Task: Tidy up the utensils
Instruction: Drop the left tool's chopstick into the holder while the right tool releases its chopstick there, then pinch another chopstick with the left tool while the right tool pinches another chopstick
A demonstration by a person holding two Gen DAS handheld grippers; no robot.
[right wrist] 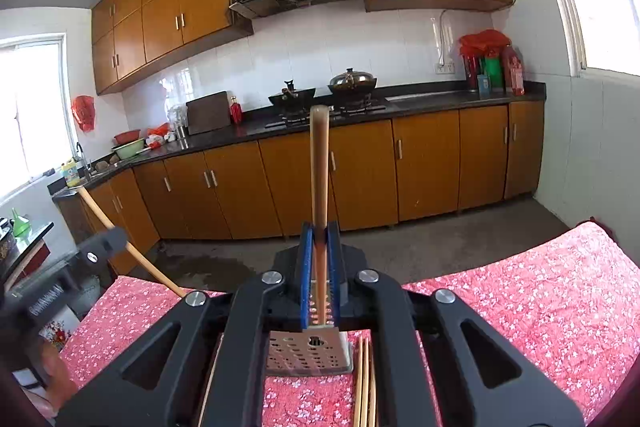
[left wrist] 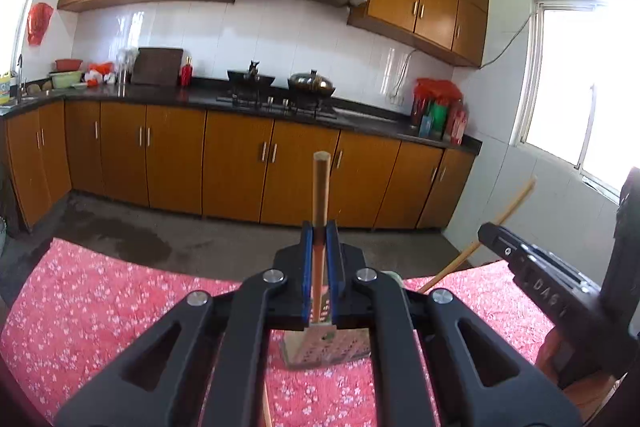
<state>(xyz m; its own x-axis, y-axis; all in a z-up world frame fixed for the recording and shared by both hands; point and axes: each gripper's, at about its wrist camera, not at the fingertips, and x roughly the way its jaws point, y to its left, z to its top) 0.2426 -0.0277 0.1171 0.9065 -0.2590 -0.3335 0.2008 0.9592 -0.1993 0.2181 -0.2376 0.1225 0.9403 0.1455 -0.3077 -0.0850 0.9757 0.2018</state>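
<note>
In the left wrist view my left gripper (left wrist: 320, 227) is shut on a thin wooden stick (left wrist: 321, 187) that stands upright between the blue pads. Below it a perforated metal utensil holder (left wrist: 332, 349) stands on the red floral tablecloth (left wrist: 100, 307). At the right, my right gripper (left wrist: 486, 233) carries a slanted wooden handle (left wrist: 508, 211). In the right wrist view my right gripper (right wrist: 320, 229) has its pads against a thicker wooden handle (right wrist: 320, 167) whose lower end reaches the holder (right wrist: 308, 355). Chopsticks (right wrist: 364, 379) lie right of the holder. The left gripper (right wrist: 116, 237) shows at the left.
Beyond the table's far edge there is grey floor (left wrist: 200, 227), then orange base cabinets (left wrist: 240, 171) under a dark counter with a stove and two woks (left wrist: 312, 85). A dark piece of furniture (left wrist: 624, 247) stands at the table's right. A hand (right wrist: 56, 379) shows at the lower left.
</note>
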